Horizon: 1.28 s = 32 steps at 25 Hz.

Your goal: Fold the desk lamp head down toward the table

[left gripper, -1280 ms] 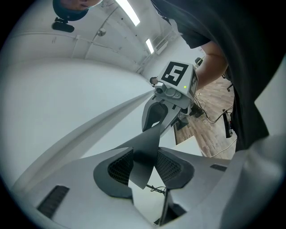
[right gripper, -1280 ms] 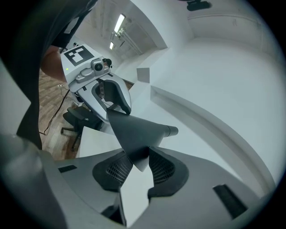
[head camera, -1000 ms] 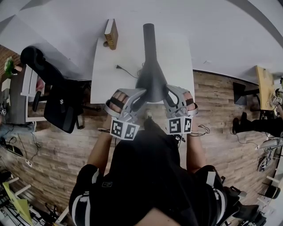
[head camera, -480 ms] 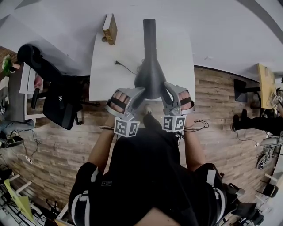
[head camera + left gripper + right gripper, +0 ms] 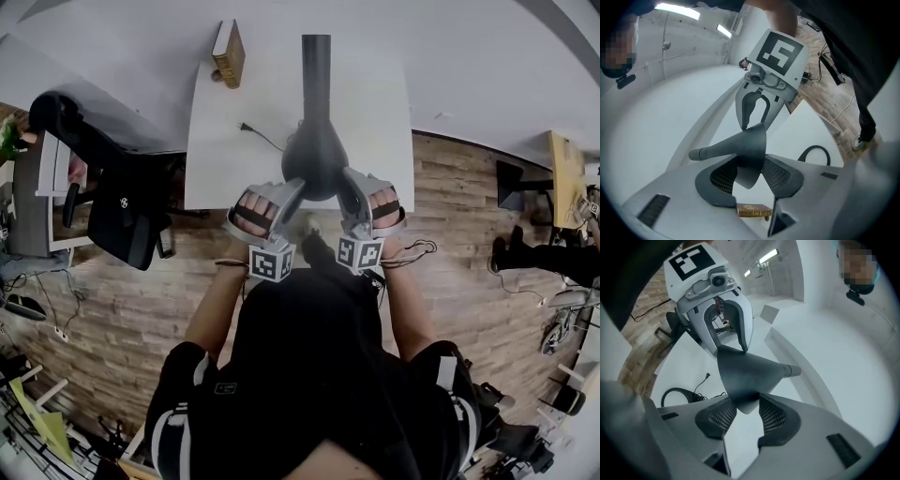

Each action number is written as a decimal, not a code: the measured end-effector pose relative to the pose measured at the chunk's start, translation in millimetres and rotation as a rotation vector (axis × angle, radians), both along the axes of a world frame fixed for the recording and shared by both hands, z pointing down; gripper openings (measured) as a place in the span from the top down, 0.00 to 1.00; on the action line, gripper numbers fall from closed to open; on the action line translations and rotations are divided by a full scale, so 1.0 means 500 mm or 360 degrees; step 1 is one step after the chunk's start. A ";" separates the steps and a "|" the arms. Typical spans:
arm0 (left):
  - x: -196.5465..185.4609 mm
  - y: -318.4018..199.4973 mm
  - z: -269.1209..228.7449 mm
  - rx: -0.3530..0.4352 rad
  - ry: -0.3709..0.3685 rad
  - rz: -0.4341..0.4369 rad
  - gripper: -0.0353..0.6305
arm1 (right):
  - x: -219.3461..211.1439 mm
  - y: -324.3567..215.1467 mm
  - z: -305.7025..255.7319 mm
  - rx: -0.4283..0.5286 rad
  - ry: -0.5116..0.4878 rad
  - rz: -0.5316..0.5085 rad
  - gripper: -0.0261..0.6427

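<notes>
**Head view:** The lamp head [image 5: 315, 159] sits over the near edge of the white table [image 5: 225, 150], with its narrow end pointing to 12 o'clock. The left gripper [image 5: 291, 192] meets its wide rim at 7 o'clock and the right gripper [image 5: 345, 187] at 5 o'clock. A book [image 5: 228, 52] stands at 11 o'clock on the table.

**Left gripper view:** Both pads are clamped on the lamp head [image 5: 745, 145] at its rim.

**Right gripper view:** The jaws have just been widening. The rim of the lamp head [image 5: 750, 371] lies between the pads and touches both.
</notes>
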<state>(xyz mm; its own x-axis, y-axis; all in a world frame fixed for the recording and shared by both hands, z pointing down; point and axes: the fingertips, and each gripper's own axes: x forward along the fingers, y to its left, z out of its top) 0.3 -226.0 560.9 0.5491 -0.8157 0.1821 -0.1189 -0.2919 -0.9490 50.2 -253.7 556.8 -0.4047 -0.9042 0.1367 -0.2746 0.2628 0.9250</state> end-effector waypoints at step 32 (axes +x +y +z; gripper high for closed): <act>0.006 -0.049 0.061 0.0040 0.0026 -0.0096 0.66 | -0.002 -0.046 0.060 0.0037 -0.0016 -0.0055 0.66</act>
<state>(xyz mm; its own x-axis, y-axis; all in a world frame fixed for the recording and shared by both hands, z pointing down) 3.5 -250.7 591.5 0.5016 -0.8516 0.1525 -0.1509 -0.2597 -0.9538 49.0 -277.0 586.7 -0.4367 -0.8927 0.1114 -0.2750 0.2504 0.9283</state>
